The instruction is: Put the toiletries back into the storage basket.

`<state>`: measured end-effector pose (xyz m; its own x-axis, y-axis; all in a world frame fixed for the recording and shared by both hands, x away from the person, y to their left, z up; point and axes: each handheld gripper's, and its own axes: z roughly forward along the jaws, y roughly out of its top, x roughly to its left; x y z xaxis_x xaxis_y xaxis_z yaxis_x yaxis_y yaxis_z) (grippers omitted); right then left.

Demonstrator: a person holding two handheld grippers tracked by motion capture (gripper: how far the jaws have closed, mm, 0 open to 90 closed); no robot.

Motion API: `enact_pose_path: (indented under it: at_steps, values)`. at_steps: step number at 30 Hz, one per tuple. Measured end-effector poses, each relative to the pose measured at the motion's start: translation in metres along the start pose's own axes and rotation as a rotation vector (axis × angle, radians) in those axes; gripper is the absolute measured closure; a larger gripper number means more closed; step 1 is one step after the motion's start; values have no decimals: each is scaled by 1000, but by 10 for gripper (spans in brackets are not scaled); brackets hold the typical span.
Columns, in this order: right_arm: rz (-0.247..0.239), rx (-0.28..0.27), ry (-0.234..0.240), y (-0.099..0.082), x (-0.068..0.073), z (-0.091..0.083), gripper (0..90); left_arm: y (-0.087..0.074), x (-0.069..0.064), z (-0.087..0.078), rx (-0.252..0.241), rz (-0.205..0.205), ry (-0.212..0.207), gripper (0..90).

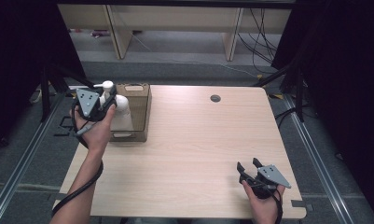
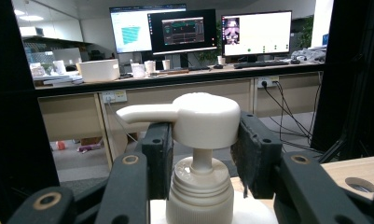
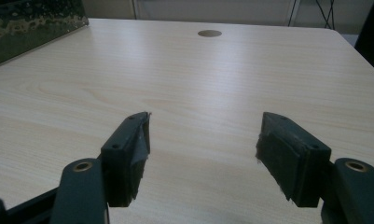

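Observation:
A white pump bottle [image 1: 118,112] stands upright at the left side of a brown cardboard box [image 1: 137,109], at the table's far left. My left gripper [image 1: 108,99] is shut on the bottle's pump head [image 2: 205,119], one black pad against each side, with the spout pointing left in the left gripper view. Below the head I see the ribbed cap [image 2: 201,189]. Whether the bottle rests on the box's bottom I cannot tell. My right gripper [image 1: 249,166] lies near the table's front right, open, with bare wood between its pads [image 3: 287,161].
The light wooden table [image 1: 198,140] has a round cable hole [image 1: 215,98] at the far middle. Black curtains and metal floor rails flank the table. Beyond it stand desks with monitors [image 2: 182,30].

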<state>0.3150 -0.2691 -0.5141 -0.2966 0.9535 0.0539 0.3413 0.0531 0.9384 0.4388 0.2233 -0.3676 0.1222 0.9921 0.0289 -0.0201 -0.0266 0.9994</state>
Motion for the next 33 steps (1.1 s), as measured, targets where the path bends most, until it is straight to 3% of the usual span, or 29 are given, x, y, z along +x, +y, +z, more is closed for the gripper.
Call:
enact_pose_path:
  at_steps: [13,14,17,18,19,33]
  values:
    - [-9,2,-11,0,-1,-1,348,-7,1,0,15,-6,5,594]
    - [15,5,-12,0,1,-1,348,-8,1,0,18,-6,5,594]
    - [13,3,-6,0,0,-1,348,-10,0,0,21,-7,5,594]
    - [35,9,-11,0,2,-1,348,-10,0,0,22,-8,6,594]
    - [14,3,-6,0,0,-1,348,-11,0,0,23,-9,6,594]
    - [22,7,-12,0,2,-1,348,-18,2,0,38,-22,12,593]
